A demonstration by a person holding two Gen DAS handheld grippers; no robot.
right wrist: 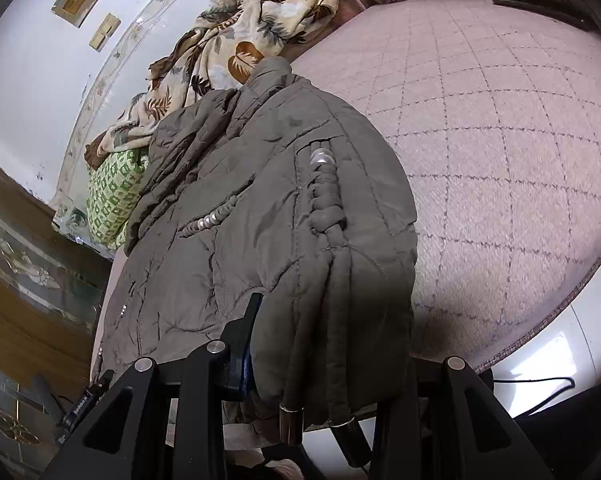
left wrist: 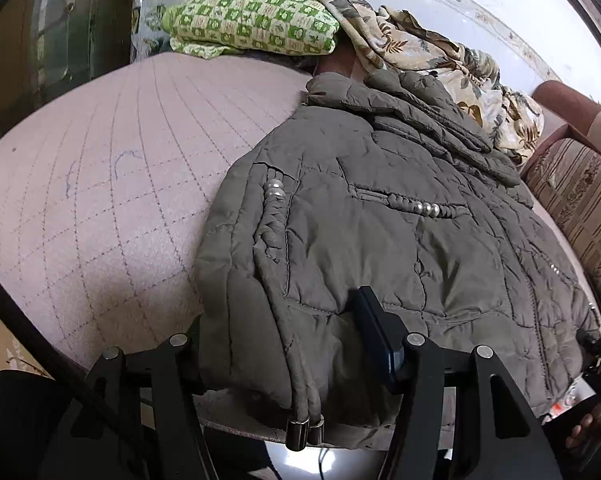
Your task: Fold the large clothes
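Observation:
A grey-brown quilted puffer jacket (left wrist: 380, 208) lies on a pink quilted bed cover (left wrist: 100, 184), collar away from me and hem at the near edge. My left gripper (left wrist: 280, 312) is shut on the hem. One finger (left wrist: 374, 332) presses on top of the fabric and the other is hidden behind the bunched edge. In the right wrist view the jacket (right wrist: 260, 200) fills the middle. My right gripper (right wrist: 328, 312) is shut on the hem's other part, with one finger (right wrist: 246, 332) showing and the other under the cloth. Drawcords with metal tips (right wrist: 290, 424) hang down.
A green checked pillow (left wrist: 252, 20) and a crumpled leaf-print blanket (left wrist: 420, 52) lie past the collar by the white wall. A striped upholstered seat (left wrist: 580, 200) borders the bed. A wooden cabinet with glass (right wrist: 28, 248) stands beside it. White floor with a cable (right wrist: 540, 380) lies below.

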